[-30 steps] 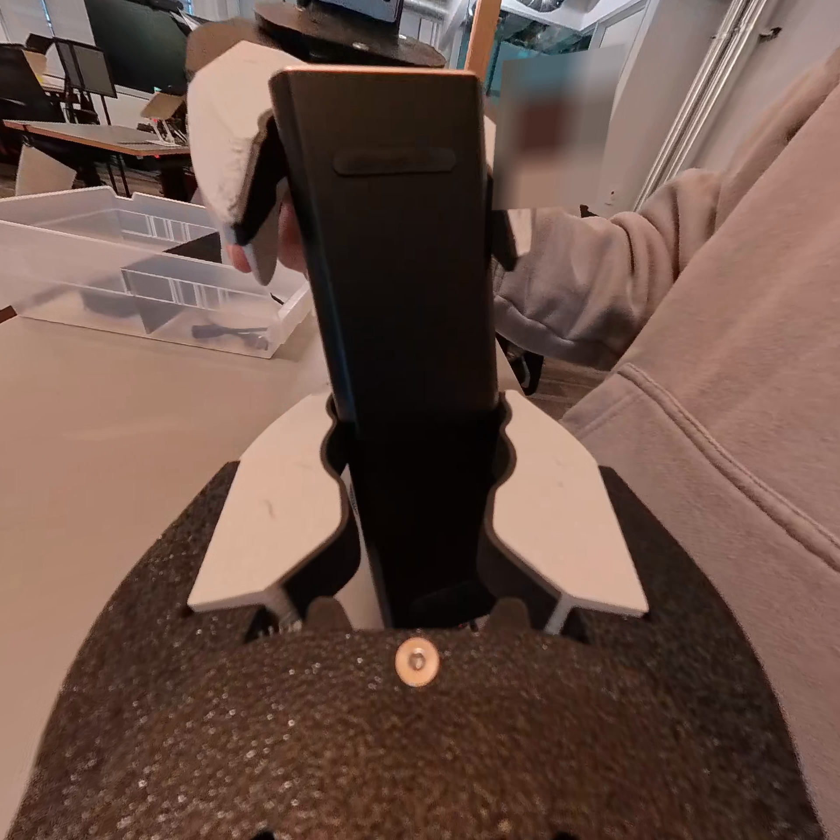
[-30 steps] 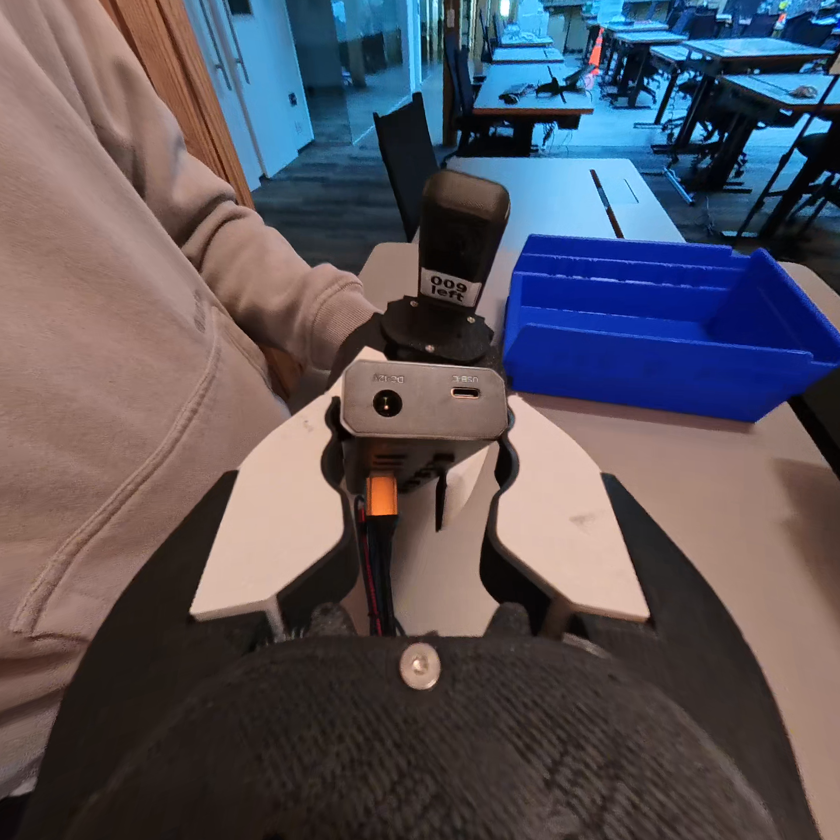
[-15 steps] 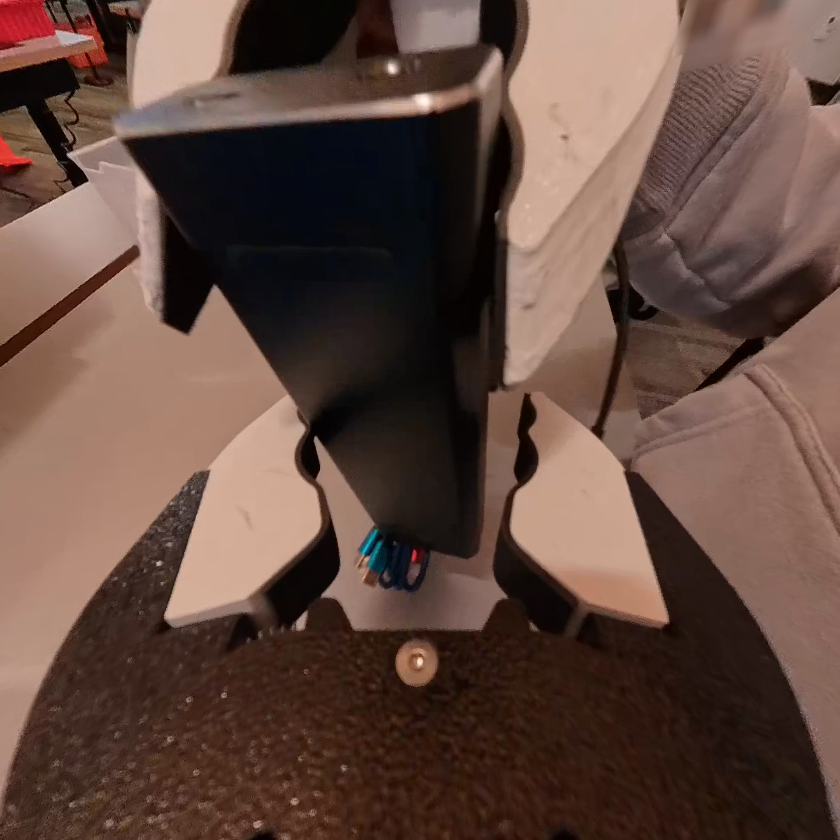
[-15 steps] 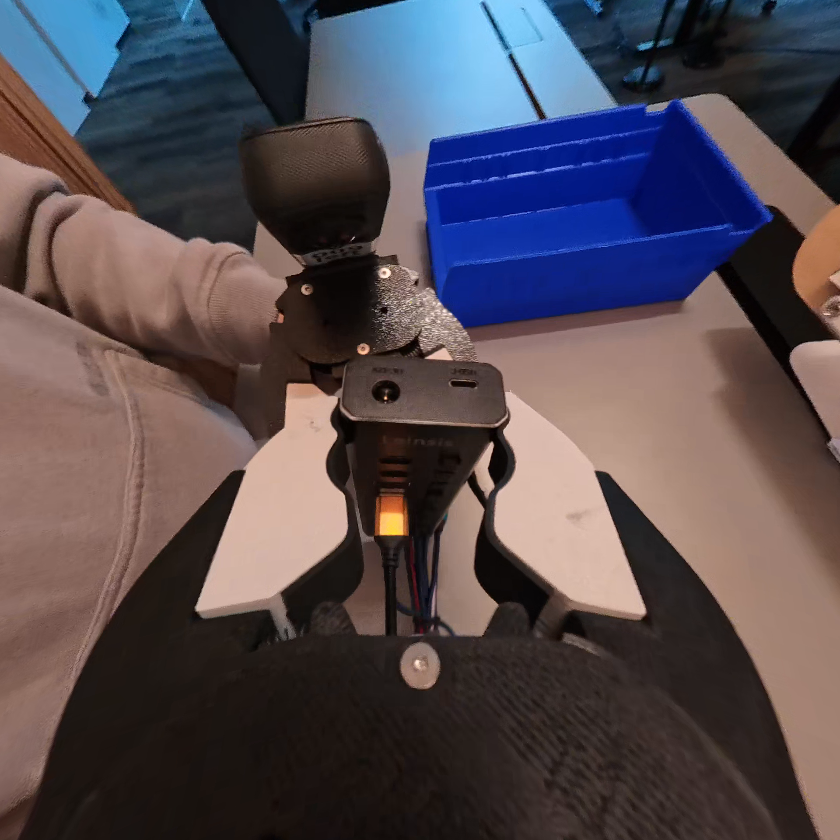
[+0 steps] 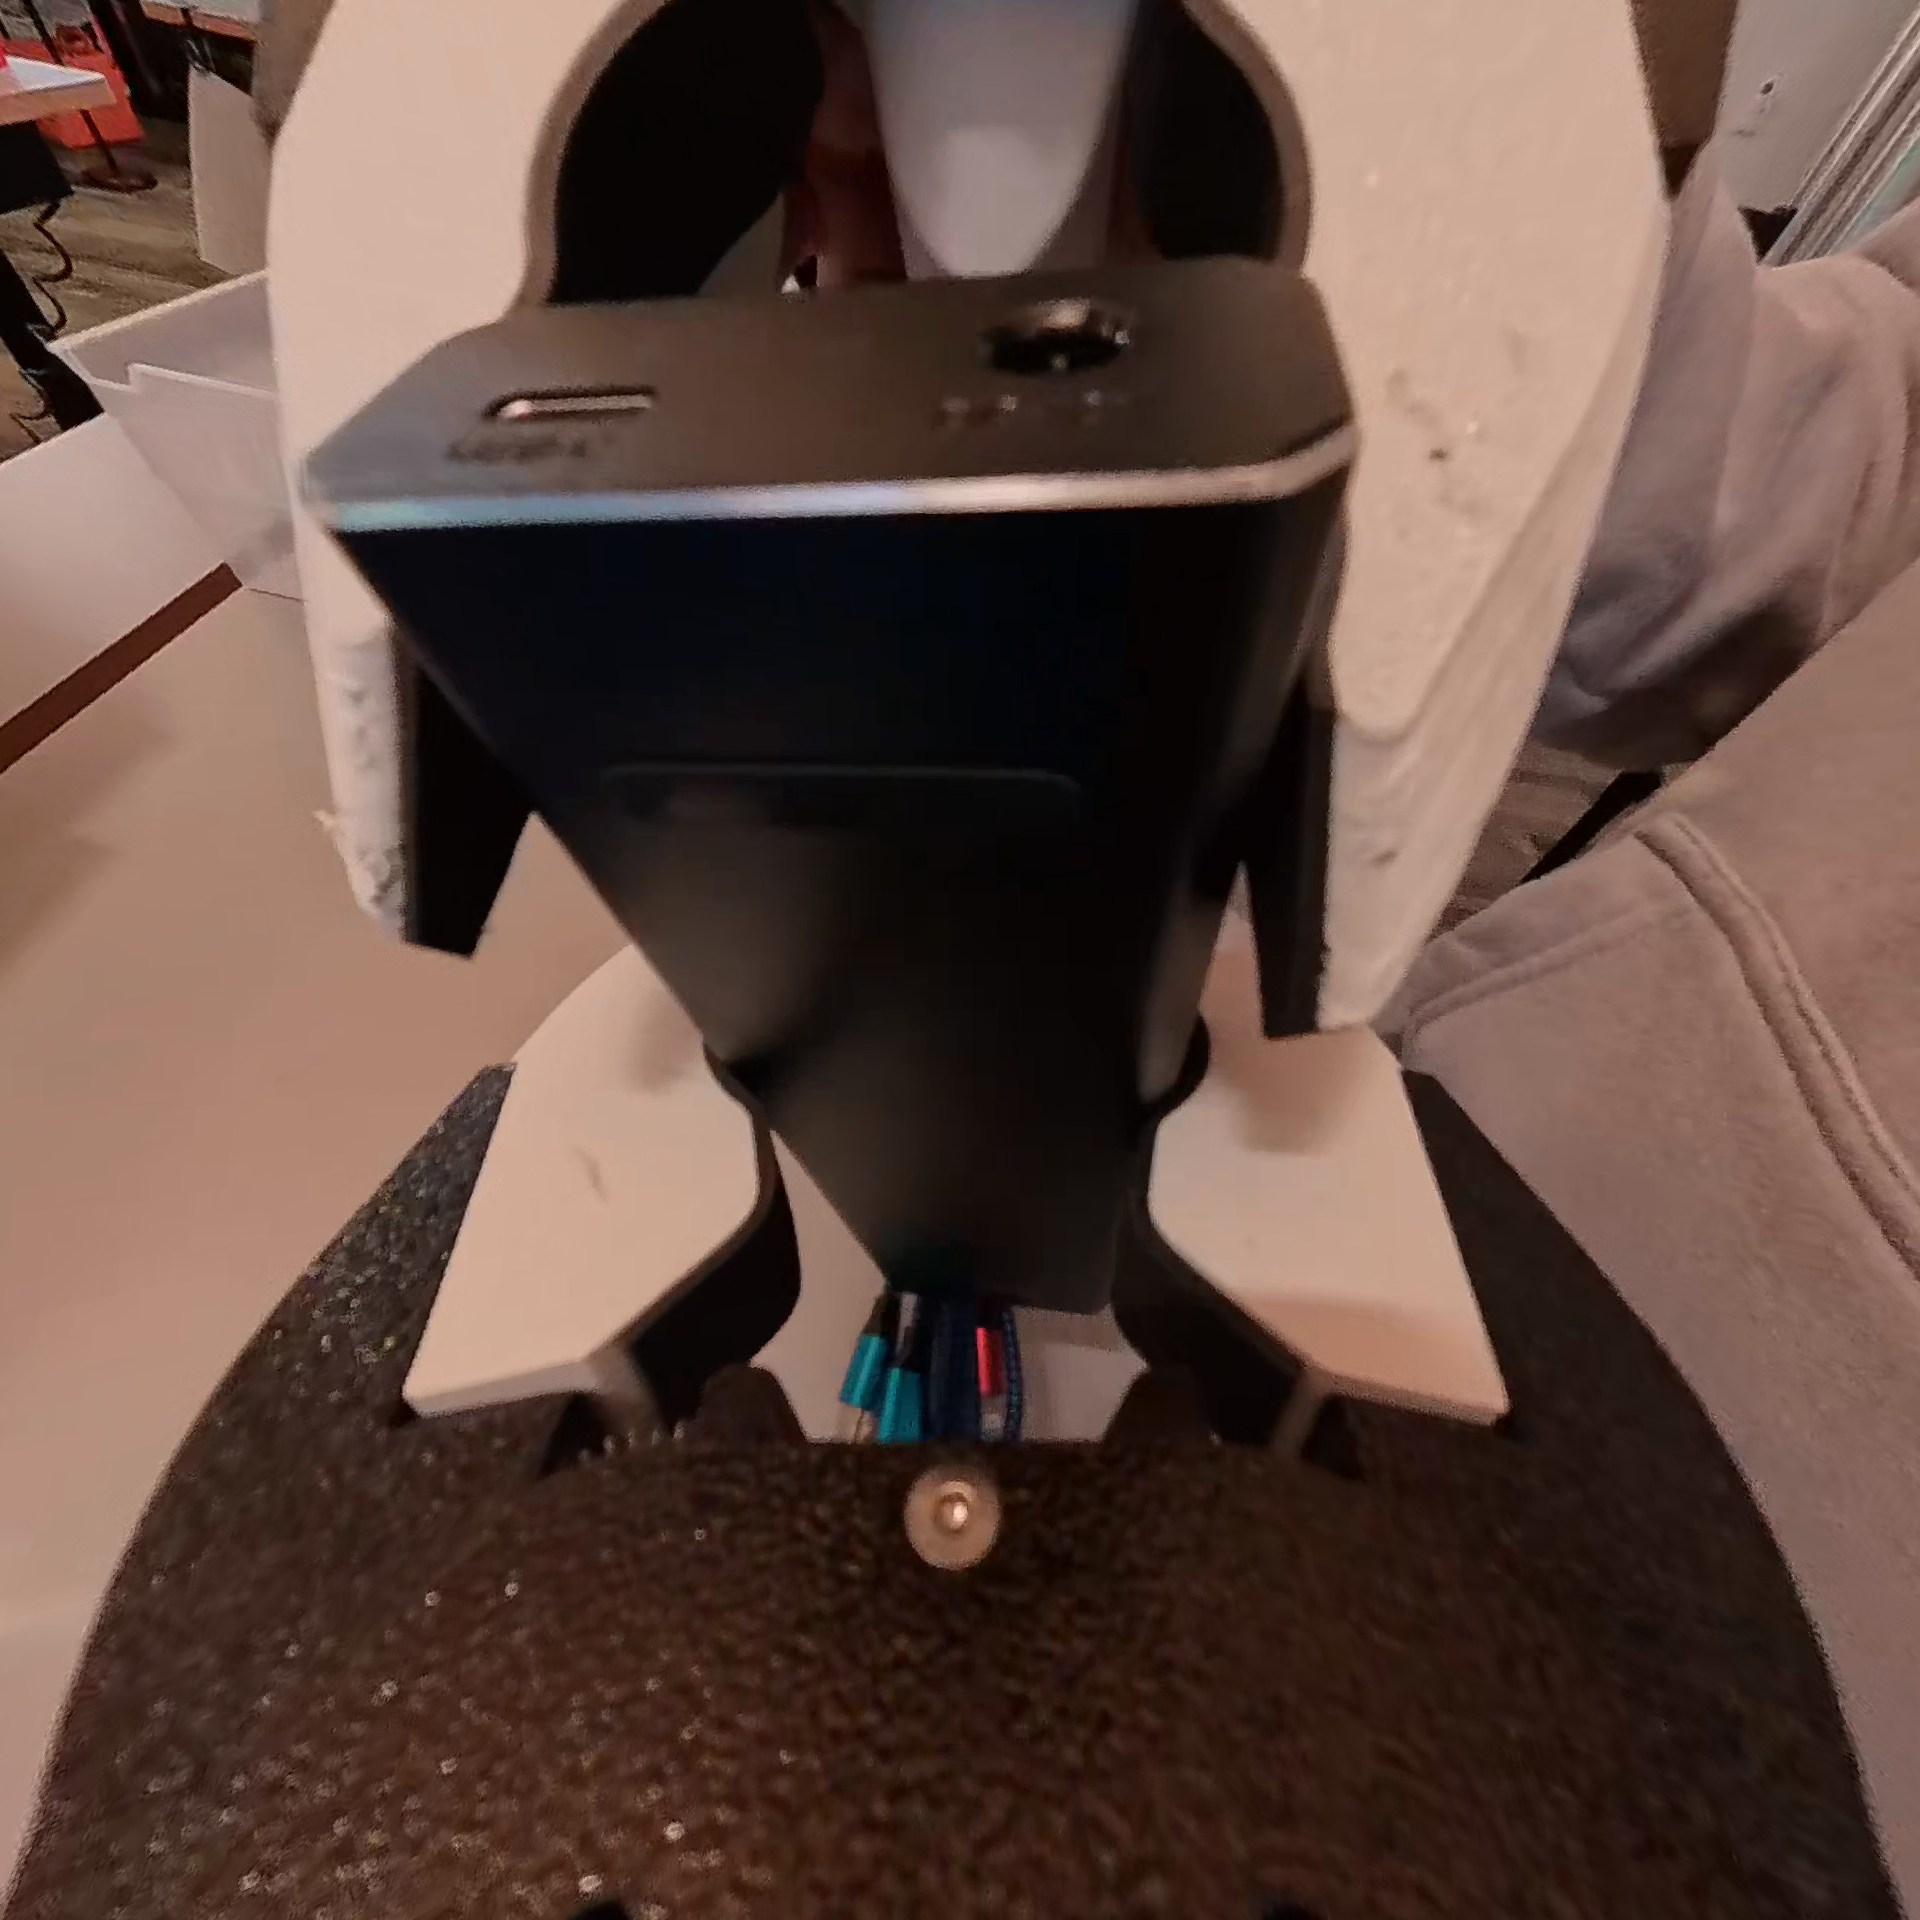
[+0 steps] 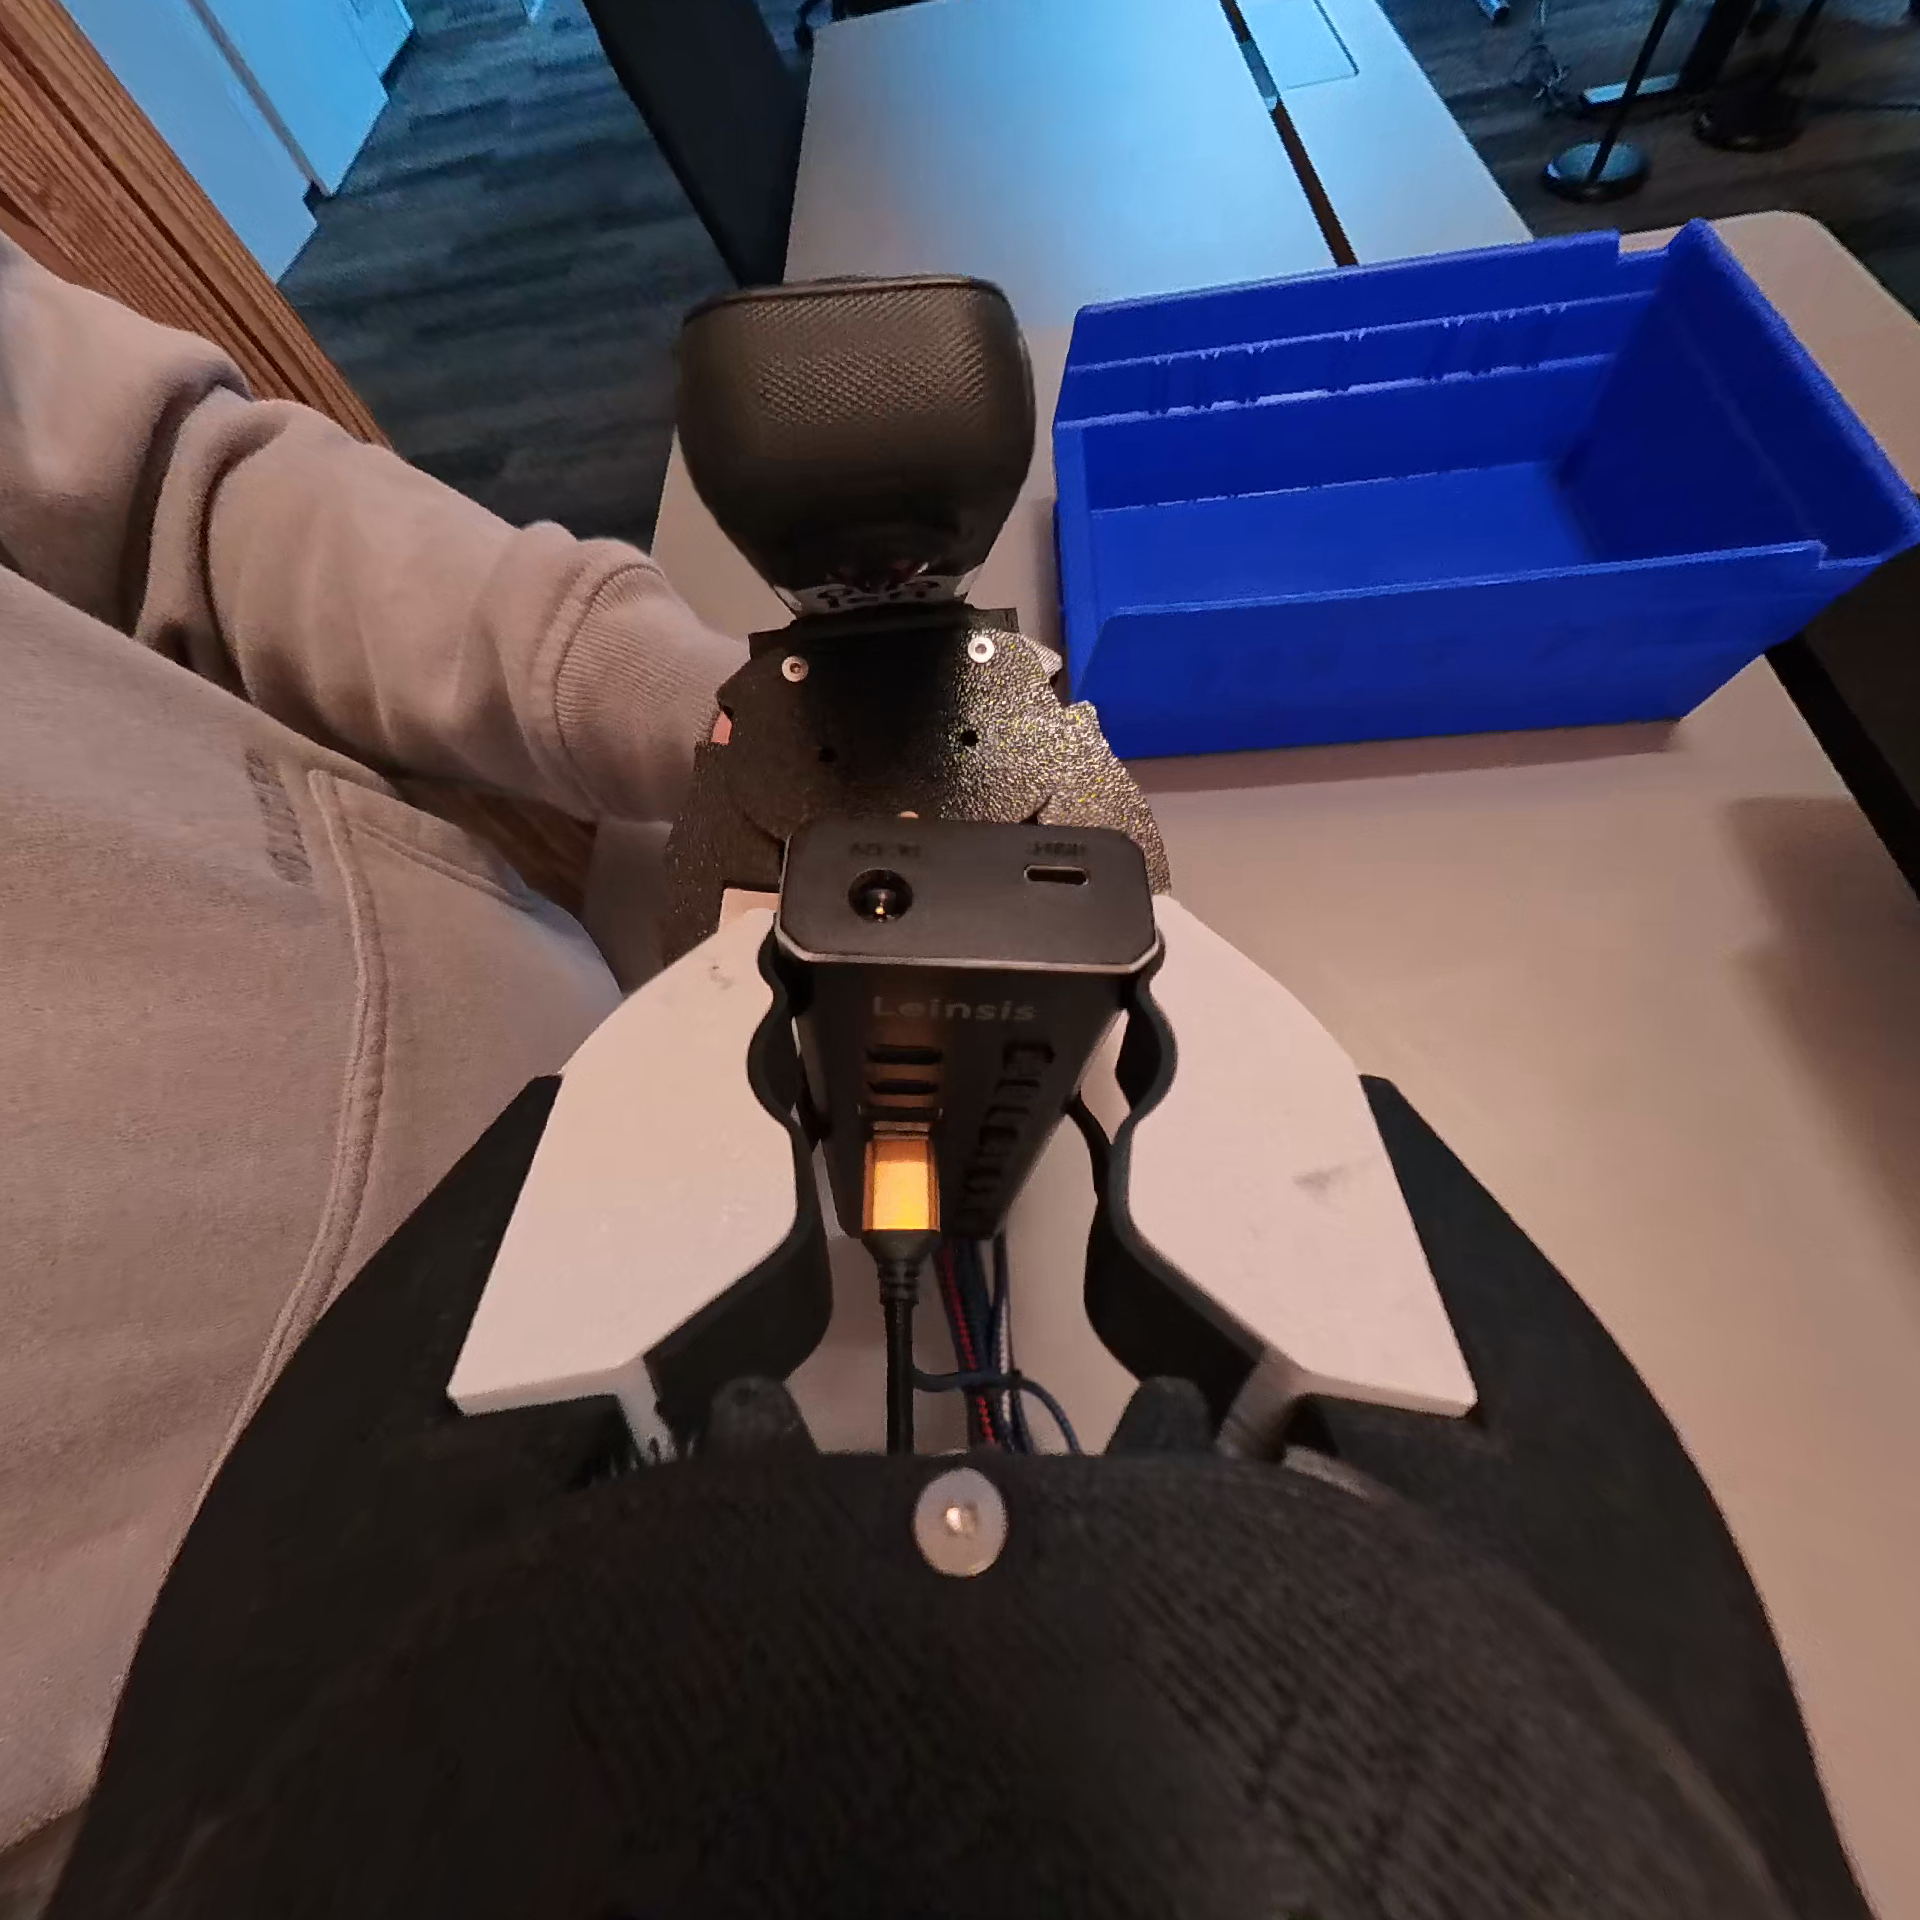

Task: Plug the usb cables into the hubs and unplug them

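The pale surface (image 6: 1507,987) spread beneath both pairs of tongs, and beyond the right tongs (image 6: 961,1049) a blue bin (image 6: 1455,644) sat on it, well apart from them. The black hub (image 6: 961,997) was pinched by its narrow sides in the right tongs, end face with two sockets pointing away. The left tongs (image 5: 951,1101) stood at its other end, fingers (image 5: 582,1216) close along its sides, though whether they pressed it I could not tell. The hub looked a stiff, smooth, fairly light box that might slip, so holding the flat sides near the middle seemed soundest. The cables (image 6: 966,1340) were soft and thin; an orange plug (image 6: 902,1184) sat in one port and was best taken by its hard shell. In the left wrist view blur hid the sockets' detail, and the teal plugs (image 5: 883,1382) were half hidden under the hub.
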Available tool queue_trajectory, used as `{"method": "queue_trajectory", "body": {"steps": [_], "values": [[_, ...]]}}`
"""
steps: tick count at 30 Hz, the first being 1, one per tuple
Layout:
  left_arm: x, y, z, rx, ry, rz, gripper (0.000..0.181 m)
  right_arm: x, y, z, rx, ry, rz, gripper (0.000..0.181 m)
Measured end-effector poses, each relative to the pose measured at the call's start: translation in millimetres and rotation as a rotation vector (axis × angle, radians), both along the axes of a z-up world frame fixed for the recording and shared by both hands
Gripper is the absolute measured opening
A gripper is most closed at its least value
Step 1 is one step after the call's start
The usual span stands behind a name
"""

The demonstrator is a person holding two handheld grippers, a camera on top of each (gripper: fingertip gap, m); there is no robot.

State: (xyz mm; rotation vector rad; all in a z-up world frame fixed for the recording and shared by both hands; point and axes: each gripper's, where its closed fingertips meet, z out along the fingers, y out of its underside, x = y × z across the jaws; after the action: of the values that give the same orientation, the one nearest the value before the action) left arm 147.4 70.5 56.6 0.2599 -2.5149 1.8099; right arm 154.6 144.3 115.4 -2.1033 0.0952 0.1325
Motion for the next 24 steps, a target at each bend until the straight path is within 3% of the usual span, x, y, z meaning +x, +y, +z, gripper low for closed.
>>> {"method": "queue_trajectory", "body": {"steps": [1,8,18,21,24], "values": [[0.3,-0.6,1.9,-0.014,-0.009,0.002,0.074,-0.2,-0.2,1.4,0.011,-0.008,0.0,0.06],[-3.9,-4.6,13.6,-0.156,0.013,-0.011,0.072,-1.8,-8.3,8.6,0.078,0.001,-0.002,0.06],[-1.0,0.8,7.4,-0.135,-0.027,-0.01,0.072,-2.5,-10.3,3.7,0.02,-0.017,-0.006,0.06],[2.2,7.1,14.3,-0.194,-0.045,0.01,0.072,-0.7,-23.1,8.0,0.019,-0.012,-0.021,0.07],[4.2,16.2,16.2,-0.215,-0.058,0.026,0.072,6.9,-42.4,5.6,0.009,-0.02,-0.095,0.063]]}}
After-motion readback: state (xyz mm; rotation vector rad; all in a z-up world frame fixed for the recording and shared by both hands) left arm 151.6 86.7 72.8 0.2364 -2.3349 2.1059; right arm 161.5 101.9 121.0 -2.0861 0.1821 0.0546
